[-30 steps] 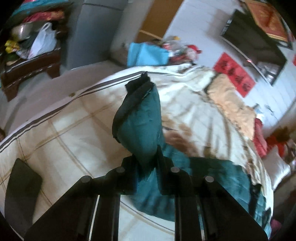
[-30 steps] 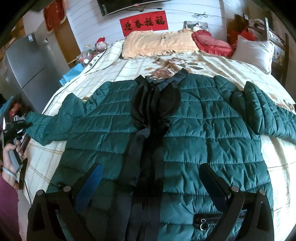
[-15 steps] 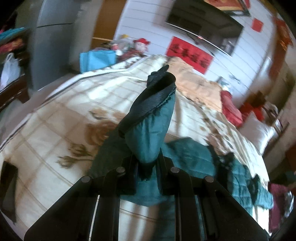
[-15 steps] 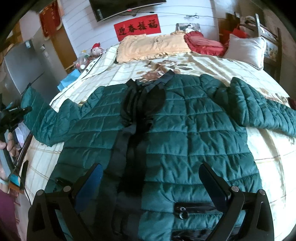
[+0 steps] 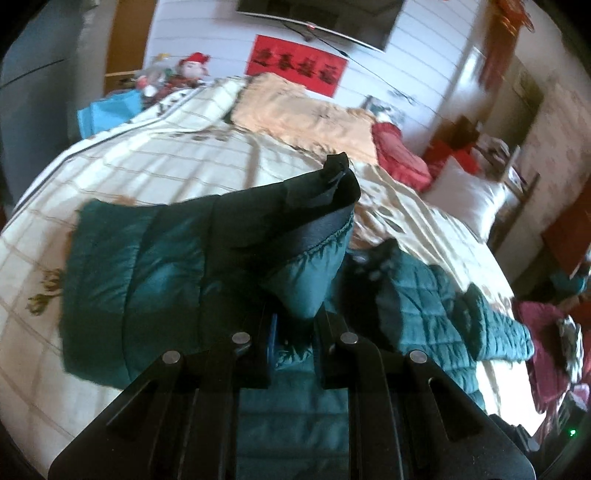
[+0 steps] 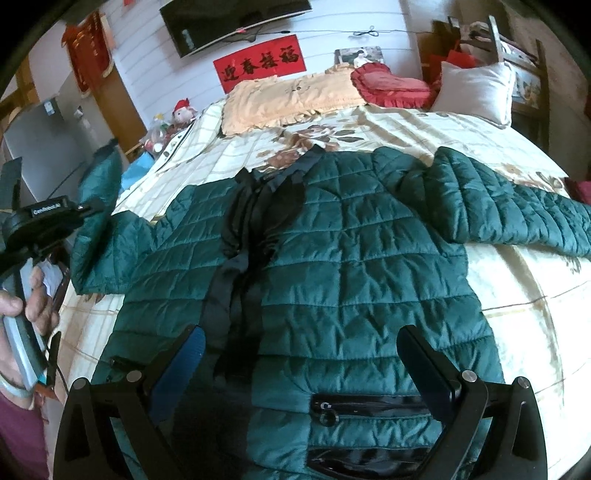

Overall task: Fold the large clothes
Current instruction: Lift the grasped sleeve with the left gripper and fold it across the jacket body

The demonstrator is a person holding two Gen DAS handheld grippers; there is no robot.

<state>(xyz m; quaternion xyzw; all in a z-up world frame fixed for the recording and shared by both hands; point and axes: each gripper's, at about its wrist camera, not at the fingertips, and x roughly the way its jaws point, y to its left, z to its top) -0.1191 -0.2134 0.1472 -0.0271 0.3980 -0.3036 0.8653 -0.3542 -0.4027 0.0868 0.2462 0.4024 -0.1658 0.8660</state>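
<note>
A dark green quilted jacket [image 6: 351, 266] with a black front placket lies face up on the bed, its right sleeve [image 6: 517, 214] stretched out to the side. My left gripper [image 5: 295, 321] is shut on the left sleeve [image 5: 166, 280] near its black cuff [image 5: 317, 206]. It holds the sleeve raised over the bed, and the jacket body [image 5: 417, 295] lies beyond. The right wrist view shows that same gripper [image 6: 88, 212] at the left edge in a hand [image 6: 33, 295], with the sleeve [image 6: 103, 177] lifted. My right gripper [image 6: 301, 354] hangs open over the hem, near the zip pocket [image 6: 369, 402], with nothing between its fingers.
A cream checked quilt [image 6: 517, 295] covers the bed. At the head lie a peach pillow [image 6: 288, 96], a red cushion [image 6: 391, 85] and a white pillow [image 6: 476, 88]. A TV [image 6: 229, 22] hangs on the wall. A grey fridge [image 6: 44, 147], a blue bag [image 5: 110, 110] and toys stand left of the bed.
My left gripper has swung the gripped sleeve up and across from the bed's left side toward the jacket body, rolling as it went. The right gripper drifted slightly over the hem, still open.
</note>
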